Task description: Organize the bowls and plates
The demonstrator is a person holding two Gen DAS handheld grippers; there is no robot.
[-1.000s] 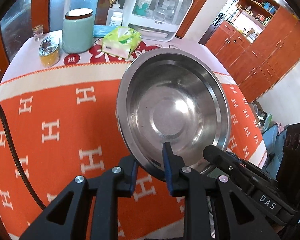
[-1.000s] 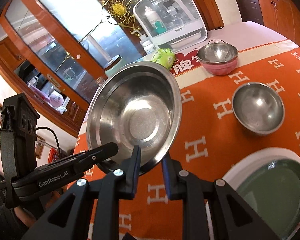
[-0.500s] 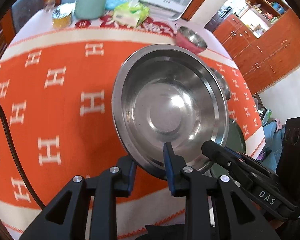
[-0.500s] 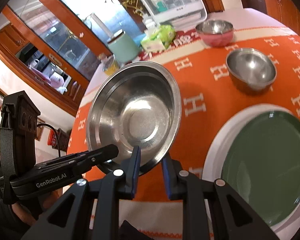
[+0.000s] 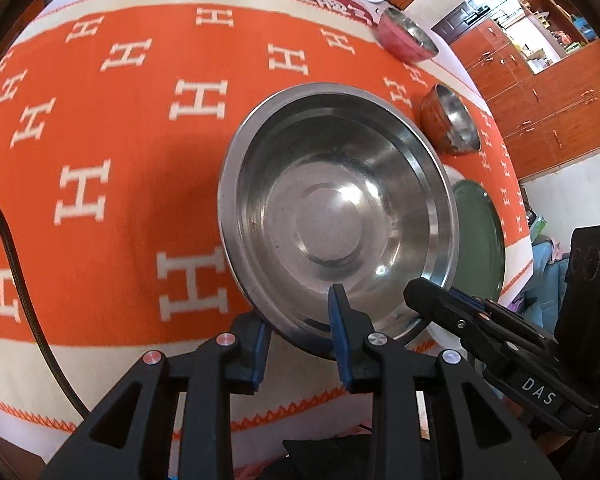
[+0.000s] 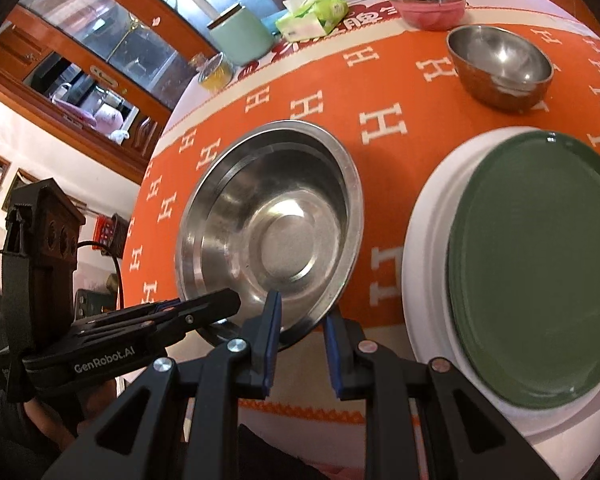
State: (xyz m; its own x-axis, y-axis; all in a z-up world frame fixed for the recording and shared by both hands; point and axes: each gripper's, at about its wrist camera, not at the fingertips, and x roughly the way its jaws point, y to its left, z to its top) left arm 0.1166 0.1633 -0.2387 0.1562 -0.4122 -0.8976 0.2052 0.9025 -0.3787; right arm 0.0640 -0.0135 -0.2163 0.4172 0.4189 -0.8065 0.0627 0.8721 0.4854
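I hold the wide, shallow stainless steel basin (image 5: 336, 216) over the orange tablecloth (image 5: 112, 128), its near rim clamped in my left gripper (image 5: 298, 338) and right gripper (image 6: 300, 338). It hides part of the green plate (image 5: 480, 240).

My wide steel basin (image 5: 336, 216) is shallow, shiny and empty, tilted with its near rim between my tongs' pads. Just to its right a dark green plate (image 6: 536, 272) lies flat on a white plate (image 6: 428, 240). Farther back a small steel bowl (image 6: 500, 64) stands upright, and beyond it a pink bowl (image 6: 428, 4) with a steel lining.
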